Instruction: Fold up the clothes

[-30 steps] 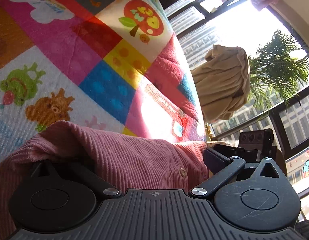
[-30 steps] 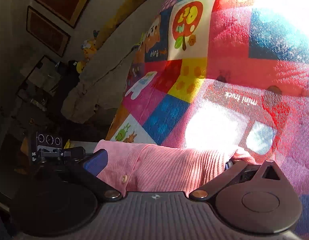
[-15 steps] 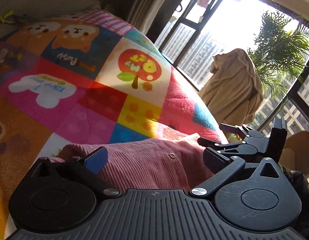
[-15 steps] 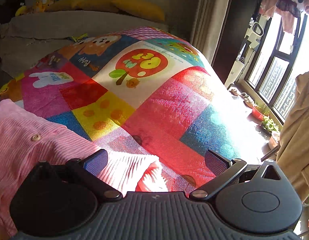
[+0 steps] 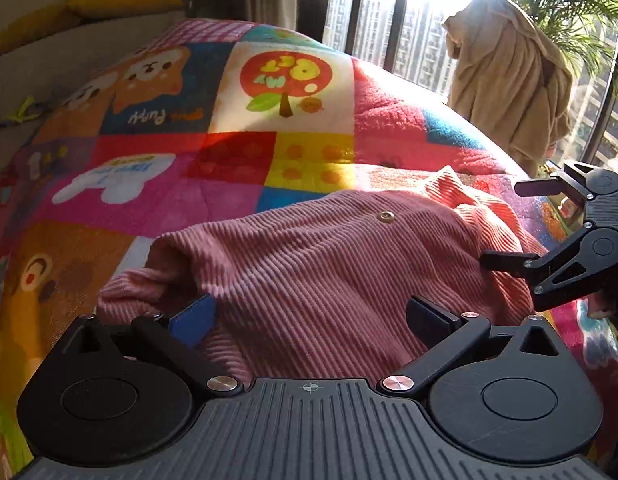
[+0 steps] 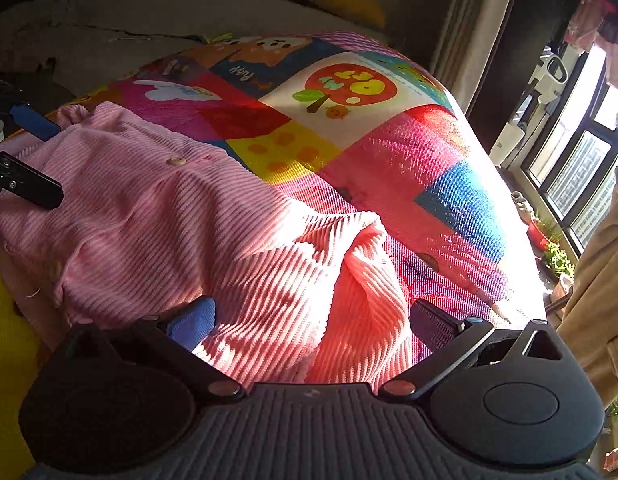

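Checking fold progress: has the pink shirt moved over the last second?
Yes. The pink shirt has dropped from bunched at the left gripper to lying on the patchwork blanket.

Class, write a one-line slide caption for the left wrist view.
Open left gripper over a pink corduroy garment lying on a patchwork cartoon blanket, the open right gripper alongside.

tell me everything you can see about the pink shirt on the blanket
The pink shirt is ribbed, corduroy-like cloth with small round pale buttons, one showing in each view. It lies crumpled, partly folded over itself, on the patchwork cartoon blanket, with a rumpled flap raised at its window-side end, lit bright by the sun. Both grippers, left and right, are open with cloth lying between their fingers; neither is pinching it.
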The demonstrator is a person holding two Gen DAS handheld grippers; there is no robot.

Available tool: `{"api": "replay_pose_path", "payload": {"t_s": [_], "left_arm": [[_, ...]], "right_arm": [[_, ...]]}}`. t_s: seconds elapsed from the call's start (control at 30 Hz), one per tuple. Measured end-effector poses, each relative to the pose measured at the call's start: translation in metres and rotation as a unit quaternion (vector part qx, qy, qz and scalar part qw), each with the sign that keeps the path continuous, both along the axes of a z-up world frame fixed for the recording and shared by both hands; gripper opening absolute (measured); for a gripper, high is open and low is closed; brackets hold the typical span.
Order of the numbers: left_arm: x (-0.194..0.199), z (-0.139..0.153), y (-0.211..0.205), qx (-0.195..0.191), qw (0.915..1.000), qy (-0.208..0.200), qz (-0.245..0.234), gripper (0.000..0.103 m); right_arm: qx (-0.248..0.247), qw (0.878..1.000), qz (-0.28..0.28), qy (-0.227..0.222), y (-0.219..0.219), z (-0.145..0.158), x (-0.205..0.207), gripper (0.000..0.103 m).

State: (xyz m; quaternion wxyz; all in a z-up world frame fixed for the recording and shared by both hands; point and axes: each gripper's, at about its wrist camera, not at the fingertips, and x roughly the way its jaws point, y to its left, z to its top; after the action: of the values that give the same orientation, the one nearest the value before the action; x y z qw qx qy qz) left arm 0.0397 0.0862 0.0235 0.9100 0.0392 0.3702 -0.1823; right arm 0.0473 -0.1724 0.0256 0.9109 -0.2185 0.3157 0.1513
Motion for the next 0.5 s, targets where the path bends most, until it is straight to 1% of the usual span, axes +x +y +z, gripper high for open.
{"api": "replay_pose_path", "payload": {"t_s": [0.07,0.1,0.2,0.33,0.43,0.5], "left_arm": [[-0.004,-0.014,0.000,0.027,0.9994,0.021,0.009,0.103],[-0.007,-0.018,0.003,0.027,0.9991,0.028,0.015,0.103],[-0.017,-0.017,0.011,0.019,0.9992,0.027,0.021,0.103],[-0.027,-0.017,0.015,-0.001,0.9991,0.031,0.027,0.103],[-0.035,-0.016,0.008,-0.024,0.9991,0.034,0.008,0.103],[-0.041,-0.015,-0.001,-0.049,0.9982,0.035,-0.009,0.103]], "right_arm": [[0.007,1.000,-0.004,0.001,-0.004,-0.004,-0.009,0.103],[0.008,1.000,-0.005,0.003,-0.005,-0.003,-0.013,0.103],[0.005,1.000,-0.004,0.002,-0.008,-0.003,-0.024,0.103],[0.003,1.000,-0.001,-0.010,-0.009,-0.004,-0.030,0.103],[-0.004,1.000,0.005,-0.016,-0.011,-0.003,-0.027,0.103],[-0.002,1.000,0.000,-0.013,-0.012,0.000,-0.025,0.103]]}}
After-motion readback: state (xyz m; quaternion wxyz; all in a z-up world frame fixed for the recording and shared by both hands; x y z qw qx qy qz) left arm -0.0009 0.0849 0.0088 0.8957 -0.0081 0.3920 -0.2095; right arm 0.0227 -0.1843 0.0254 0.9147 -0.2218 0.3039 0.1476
